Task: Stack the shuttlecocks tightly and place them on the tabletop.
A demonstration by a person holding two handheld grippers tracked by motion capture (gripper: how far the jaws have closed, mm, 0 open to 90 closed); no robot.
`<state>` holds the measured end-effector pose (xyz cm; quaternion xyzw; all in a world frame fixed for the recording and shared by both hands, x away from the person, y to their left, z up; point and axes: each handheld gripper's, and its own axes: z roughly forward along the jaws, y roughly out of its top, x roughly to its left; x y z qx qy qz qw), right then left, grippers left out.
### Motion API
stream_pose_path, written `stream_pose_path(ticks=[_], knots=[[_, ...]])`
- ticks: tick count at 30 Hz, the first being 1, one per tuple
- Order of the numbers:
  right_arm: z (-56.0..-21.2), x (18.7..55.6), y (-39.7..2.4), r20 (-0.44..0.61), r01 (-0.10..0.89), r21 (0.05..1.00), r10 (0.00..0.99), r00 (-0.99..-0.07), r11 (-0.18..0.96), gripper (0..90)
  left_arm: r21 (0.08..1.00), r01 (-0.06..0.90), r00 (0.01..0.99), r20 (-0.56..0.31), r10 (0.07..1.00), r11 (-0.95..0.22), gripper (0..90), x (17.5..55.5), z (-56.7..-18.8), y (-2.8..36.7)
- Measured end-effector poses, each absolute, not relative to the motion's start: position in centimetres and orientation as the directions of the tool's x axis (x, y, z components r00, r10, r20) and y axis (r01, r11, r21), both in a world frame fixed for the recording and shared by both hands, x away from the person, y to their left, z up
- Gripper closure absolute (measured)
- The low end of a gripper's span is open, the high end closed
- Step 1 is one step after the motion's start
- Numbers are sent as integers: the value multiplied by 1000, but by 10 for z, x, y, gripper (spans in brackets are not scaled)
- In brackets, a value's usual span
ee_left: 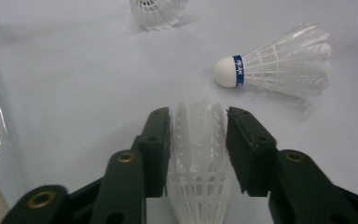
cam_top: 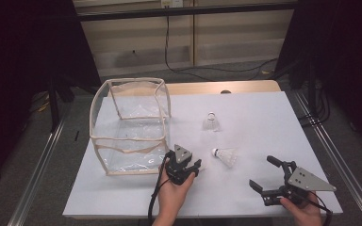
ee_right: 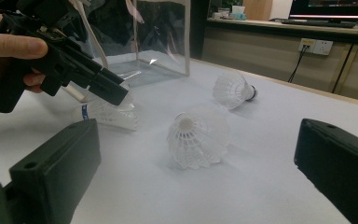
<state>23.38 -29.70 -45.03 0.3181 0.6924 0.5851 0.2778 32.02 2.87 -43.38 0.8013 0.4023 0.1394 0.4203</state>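
While your left gripper (ee_left: 198, 119) has its two pads on either side of the shuttlecock's skirt (ee_left: 199, 154), look closely at how little they need to do: the pads look to be touching the feathers, pinching them lightly, and the skirt already bows a little between them. Press no harder than that; a plastic skirt will likely crush or spring out if you squeeze on. The shuttlecock lies on the white table cover (cam_top: 264, 122), just right of the clear bag (cam_top: 129, 125), skirt pointing away from you. Lift it straight up before you swing left, so the skirt does not drag. Two more shuttlecocks wait beyond: one with a blue band (ee_left: 279, 63) lying on its side just ahead to the right, and another (ee_left: 158, 11) farther off. Keep clear of the banded one as you rise. Your right gripper (cam_top: 275, 181) rests with its jaws spread wide and nothing between them, near the table's right front; leave it there, out of the way.
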Motion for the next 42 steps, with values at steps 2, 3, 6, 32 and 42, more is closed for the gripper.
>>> stream_pose_path(ticks=[2, 3, 6, 32, 42], knots=[[-450, 234, -297, -11, 119, 986, 766, -643, 113, 0, 779, 528, 645, -109, 756, -338, 677, 321, -433, 28], [-450, 234, -297, -10, 119, 986, 766, -643, 113, 0, 777, 529, 647, -110, 754, -341, 696, 321, -432, 28], [-450, 234, -297, -12, 116, 987, 764, -645, 114, 0, 781, 522, 657, -113, 745, -343, 749, 321, -432, 25], [-449, 233, -298, -15, 114, 987, 766, -643, 115, 0, 824, 456, 656, -56, 753, -336, 851, 339, -406, 12], [-449, 233, -298, -17, 113, 987, 763, -647, 118, 0, 841, 444, 644, -59, 763, -310, 852, 353, -397, 7]])
